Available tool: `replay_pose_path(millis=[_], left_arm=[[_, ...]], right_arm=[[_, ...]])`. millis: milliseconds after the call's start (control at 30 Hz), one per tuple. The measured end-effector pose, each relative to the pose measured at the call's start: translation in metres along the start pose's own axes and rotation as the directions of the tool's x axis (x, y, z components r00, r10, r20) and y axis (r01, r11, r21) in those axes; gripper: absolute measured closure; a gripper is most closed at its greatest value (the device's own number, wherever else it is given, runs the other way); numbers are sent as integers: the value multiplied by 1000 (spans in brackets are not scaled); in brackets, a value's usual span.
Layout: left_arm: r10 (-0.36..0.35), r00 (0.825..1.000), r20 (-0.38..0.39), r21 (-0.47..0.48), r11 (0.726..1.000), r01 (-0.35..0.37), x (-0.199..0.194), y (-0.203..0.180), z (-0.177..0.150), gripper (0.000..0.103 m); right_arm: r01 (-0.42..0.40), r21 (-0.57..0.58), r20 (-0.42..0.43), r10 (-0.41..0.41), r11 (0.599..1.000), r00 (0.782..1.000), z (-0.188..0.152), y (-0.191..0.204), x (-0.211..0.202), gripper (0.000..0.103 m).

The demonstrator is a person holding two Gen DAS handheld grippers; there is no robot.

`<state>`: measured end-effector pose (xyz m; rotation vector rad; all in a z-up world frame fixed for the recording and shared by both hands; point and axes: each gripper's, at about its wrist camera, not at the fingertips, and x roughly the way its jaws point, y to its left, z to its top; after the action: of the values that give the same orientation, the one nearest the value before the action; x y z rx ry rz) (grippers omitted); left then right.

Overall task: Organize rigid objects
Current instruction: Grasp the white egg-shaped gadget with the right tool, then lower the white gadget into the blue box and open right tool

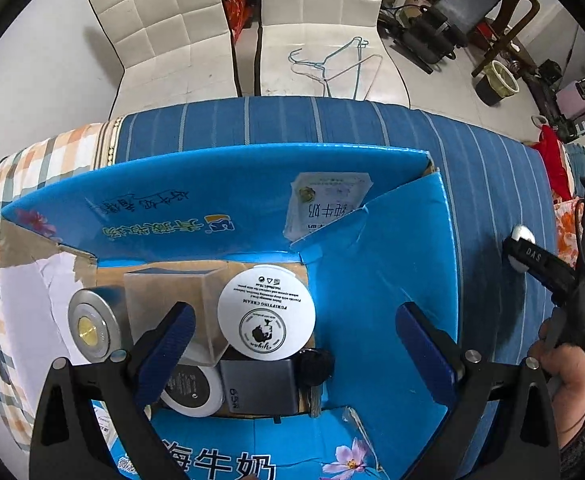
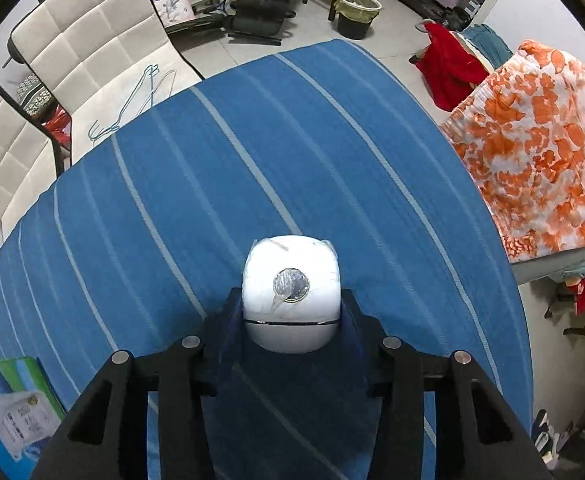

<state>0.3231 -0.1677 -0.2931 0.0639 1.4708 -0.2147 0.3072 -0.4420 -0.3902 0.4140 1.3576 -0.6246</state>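
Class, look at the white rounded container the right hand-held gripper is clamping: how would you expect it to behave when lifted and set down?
The white rounded container looks hard-shelled, so it should hold its shape in the right hand-held gripper. Its glossy, curved sides may slip between the fingers. Laid on its side on the blue striped cloth, it would probably roll.

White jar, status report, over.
Right hand-held gripper shut on white jar over the blue cloth. Left hand-held gripper open above the box. Nothing blocking.
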Motion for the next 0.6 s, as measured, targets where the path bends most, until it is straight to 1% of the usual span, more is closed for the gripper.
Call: replay_pose_path(millis=[133, 300, 433, 533, 600], left_arm=[[3, 1000, 15, 17, 1000, -3, -9, 1, -6, 0], [9, 999, 39, 26, 1000, -10, -28, 8, -18, 0], [14, 997, 71, 28, 999, -16, -49, 17, -36, 0], [21, 995, 99, 30, 999, -24, -70, 23, -51, 0], [23, 993, 119, 33, 999, -27, -86, 27, -64, 0]], right_arm=[[-2, -42, 30, 3, 999, 1000, -16, 0, -21, 54], [-18, -118, 105, 30, 993, 994, -46, 9, -69, 54], [-56, -188, 162, 87, 981, 983, -76, 20, -120, 54], [-85, -235, 188, 131, 968, 973, -98, 29, -156, 54], [-112, -264, 208, 170, 958, 963, -116, 35, -186, 54]])
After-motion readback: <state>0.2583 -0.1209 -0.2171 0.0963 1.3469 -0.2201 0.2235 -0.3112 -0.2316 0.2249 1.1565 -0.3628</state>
